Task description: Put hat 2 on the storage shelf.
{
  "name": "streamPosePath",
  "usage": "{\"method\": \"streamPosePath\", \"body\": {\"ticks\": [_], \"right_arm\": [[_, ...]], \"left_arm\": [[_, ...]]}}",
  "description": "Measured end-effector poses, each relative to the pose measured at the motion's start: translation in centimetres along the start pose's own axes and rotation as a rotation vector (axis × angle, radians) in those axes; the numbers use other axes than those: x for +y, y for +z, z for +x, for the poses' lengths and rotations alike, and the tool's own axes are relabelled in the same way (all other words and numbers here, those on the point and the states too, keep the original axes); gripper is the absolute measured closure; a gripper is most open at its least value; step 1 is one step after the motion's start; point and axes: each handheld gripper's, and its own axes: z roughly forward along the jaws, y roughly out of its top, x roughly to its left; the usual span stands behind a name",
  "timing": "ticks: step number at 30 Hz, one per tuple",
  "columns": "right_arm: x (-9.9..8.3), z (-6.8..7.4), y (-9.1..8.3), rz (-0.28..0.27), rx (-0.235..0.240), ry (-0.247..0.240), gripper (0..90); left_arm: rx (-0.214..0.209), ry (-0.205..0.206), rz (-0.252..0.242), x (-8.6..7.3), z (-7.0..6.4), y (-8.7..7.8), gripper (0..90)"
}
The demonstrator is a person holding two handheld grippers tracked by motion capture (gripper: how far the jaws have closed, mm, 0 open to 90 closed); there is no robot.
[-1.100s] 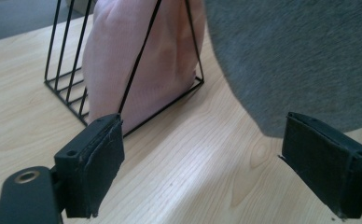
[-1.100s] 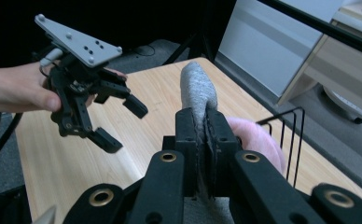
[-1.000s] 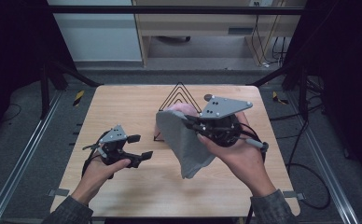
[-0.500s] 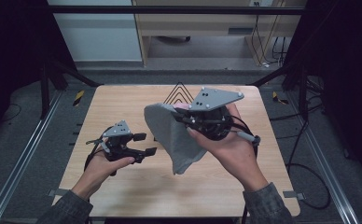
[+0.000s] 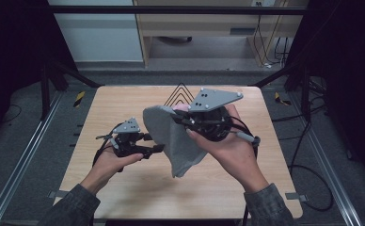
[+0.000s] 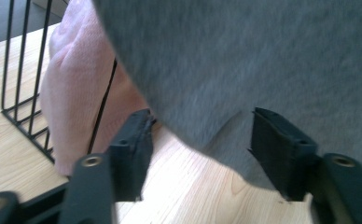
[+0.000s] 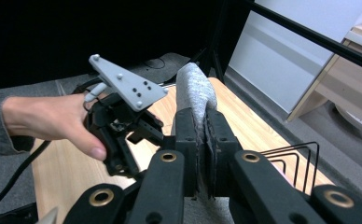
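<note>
A grey cloth [image 5: 173, 141] hangs above the wooden table [image 5: 124, 101], held by its upper edge in my right gripper [image 5: 177, 117]. In the right gripper view the jaws [image 7: 203, 135] are shut on a fold of the grey cloth [image 7: 195, 86]. My left gripper [image 5: 153, 142] is open at the cloth's left edge. In the left gripper view its jaws [image 6: 202, 144] stand wide apart, with the lower part of the grey cloth [image 6: 263, 56] just beyond them. A pink cloth [image 6: 72, 93] rests against a black wire rack [image 6: 20, 79] behind.
The black wire rack [image 5: 179, 92] stands at the table's far middle, with the pink cloth [image 5: 180, 108] just in front of it. Bare wood lies along the near edge and both sides. Cables trail from the grippers off the table's right side.
My right gripper has carried the grey cloth up and to the left. My left gripper has moved right, up to the cloth's left edge.
</note>
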Motion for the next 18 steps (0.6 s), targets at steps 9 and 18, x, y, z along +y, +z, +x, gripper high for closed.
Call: {"method": "streamPosePath", "body": {"ticks": [9, 18], "right_arm": [[-2.1, -1.3, -0.3, 0.021, -0.037, 0.058, 85.8], [-2.5, -3.8, -1.7, -0.016, -0.078, 0.134, 85.7]], "left_arm": [[0.0, 0.054, 0.062, 1.0, -0.2, -0.2, 85.4], [0.042, 0.139, 0.102, 5.3, -0.7, -4.3, 86.3]]}}
